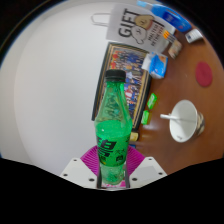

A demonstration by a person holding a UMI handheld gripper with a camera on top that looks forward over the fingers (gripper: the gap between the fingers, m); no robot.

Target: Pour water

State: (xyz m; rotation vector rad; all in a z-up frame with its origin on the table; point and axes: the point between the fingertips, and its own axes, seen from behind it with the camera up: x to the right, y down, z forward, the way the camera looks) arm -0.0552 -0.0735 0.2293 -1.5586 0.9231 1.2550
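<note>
The gripper (112, 170) at the bottom centre of the frame has its fingers closed on a green plastic bottle (113, 125), pink pads pressed to its lower body. The bottle stands upright with its dark cap on, so pouring seems not yet begun. At right, a round white cup (183, 122) with a straw waits on the brown table (195, 90).

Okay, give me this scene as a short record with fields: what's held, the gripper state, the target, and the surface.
held: green plastic bottle with a black cap, tilted, green liquid inside
gripper: gripper shut on the bottle, both pink pads against its lower part
target: white cup with a straw, beyond the fingers, apart from the bottle
surface: brown wooden table
background: printed boxes beyond the cap
pour: not yet begun, cap still on
</note>
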